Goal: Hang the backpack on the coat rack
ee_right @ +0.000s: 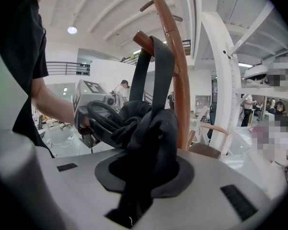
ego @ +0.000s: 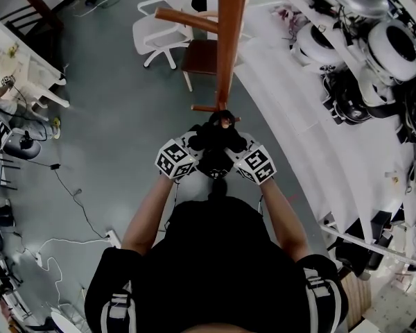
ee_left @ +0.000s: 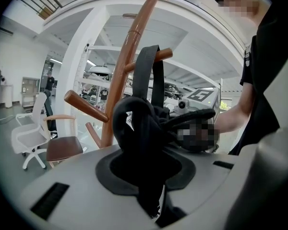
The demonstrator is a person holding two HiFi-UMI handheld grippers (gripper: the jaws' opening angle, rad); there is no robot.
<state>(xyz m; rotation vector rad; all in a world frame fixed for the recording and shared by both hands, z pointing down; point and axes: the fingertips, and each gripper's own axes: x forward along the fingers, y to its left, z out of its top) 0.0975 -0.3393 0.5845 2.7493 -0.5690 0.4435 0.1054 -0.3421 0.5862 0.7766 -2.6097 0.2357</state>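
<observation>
The black backpack [ego: 218,143] is bunched up between my two grippers, right at the foot of the brown wooden coat rack [ego: 230,40]. My left gripper [ego: 196,146] is shut on a wad of its fabric [ee_left: 137,128]. My right gripper [ego: 237,148] is shut on another wad [ee_right: 156,138]. The backpack's top strap [ee_left: 152,73] is looped over a short peg [ee_left: 164,54] of the rack. The same strap [ee_right: 156,66] hangs over that peg [ee_right: 141,37] in the right gripper view. The fabric hides both pairs of jaws.
A white office chair [ego: 154,33] and a brown-seated chair [ego: 200,55] stand behind the rack. A long white bench with round white devices [ego: 395,47] runs along the right. Cables [ego: 69,186] lie on the grey floor at left. People stand far off [ee_right: 247,107].
</observation>
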